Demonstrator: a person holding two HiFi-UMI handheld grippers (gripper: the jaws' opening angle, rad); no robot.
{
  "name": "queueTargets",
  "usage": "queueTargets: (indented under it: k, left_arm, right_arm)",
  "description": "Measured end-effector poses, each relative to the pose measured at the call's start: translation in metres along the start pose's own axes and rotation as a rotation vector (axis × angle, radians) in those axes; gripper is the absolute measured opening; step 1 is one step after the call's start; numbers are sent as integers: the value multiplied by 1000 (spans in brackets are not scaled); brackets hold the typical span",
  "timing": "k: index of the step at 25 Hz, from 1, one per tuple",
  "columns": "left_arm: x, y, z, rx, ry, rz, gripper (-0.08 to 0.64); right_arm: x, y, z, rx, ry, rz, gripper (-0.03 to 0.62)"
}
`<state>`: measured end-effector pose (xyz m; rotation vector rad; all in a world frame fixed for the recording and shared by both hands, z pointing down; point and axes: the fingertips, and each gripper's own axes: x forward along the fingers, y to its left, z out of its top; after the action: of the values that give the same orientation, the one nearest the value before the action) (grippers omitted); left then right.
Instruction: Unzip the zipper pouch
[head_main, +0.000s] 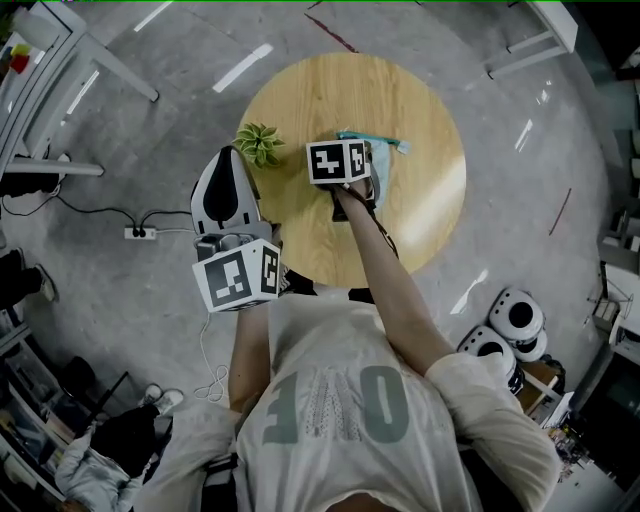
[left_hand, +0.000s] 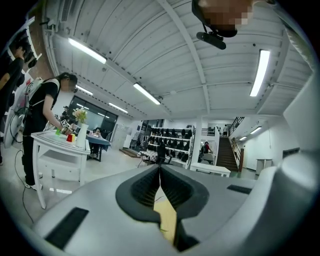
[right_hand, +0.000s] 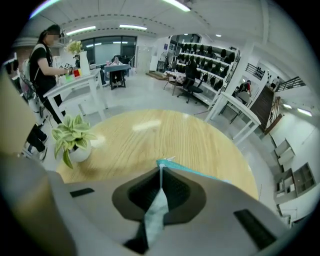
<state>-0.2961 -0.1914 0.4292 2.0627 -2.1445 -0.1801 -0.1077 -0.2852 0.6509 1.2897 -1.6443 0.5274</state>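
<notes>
You stand over a round wooden worktop (head_main: 400, 225) on a grey floor. The teal zipper pouch (head_main: 386, 142) lies on the far half of the worktop, a little right of centre in the head view. A small potted plant (head_main: 260, 143) stands to its left, near it but not touching.

Your right arm stretches out over the worktop, and the right claw (right_hand: 160, 172) tilts down onto the pouch. Its jaws are pressed together on the pouch. Pale teal fabric is pinched in the slot between the ribbed pads, and the pouch's teal edge runs off to the right past the jaw tips. I cannot tell whether the pads grip the zip pull or only fabric.

Your left claw (left_hand: 160, 172) is held level by the worktop's near left edge, close to your chest and well apart from the pouch. Its jaws are pressed together with nothing between them.

In the left gripper view, a person (left_hand: 42, 115) in dark clothes stands at a white desk (left_hand: 60, 145) across the room.
</notes>
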Motion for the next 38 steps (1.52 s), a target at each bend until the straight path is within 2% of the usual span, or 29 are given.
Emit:
queueTargets:
  k: [8, 13, 18, 22, 26, 29, 33, 38]
  left_arm:
    - [-4, -36, 27, 11, -67, -34, 28]
    - [-4, -72, 61, 5, -126, -87, 28]
    - [-15, -123, 94, 2, -163, -182, 28]
    - [-24, -162, 109, -20, -169, -258, 28]
    - [-32, -199, 118, -9, -175, -307, 28]
    - [-35, -217, 122, 0, -181, -333, 28]
    - [-36, -234, 125, 13, -188, -344, 28]
    - [-37, -240, 131, 12, -199, -337, 28]
  right_arm:
    - [-79, -32, 69, 73, -315, 88, 35]
    - [-168, -63, 110, 111, -610, 190, 35]
    - [-270, -103, 108, 108, -908, 270, 34]
    - [-330, -131, 84, 74, -1083, 311, 34]
    - [-371, -157, 51, 57, -1191, 365, 34]
    - [-388, -167, 30, 44, -1232, 388, 34]
    - [-397, -174, 11, 46, -1243, 418, 34]
    - [-400, -173, 7, 45, -1239, 462, 34]
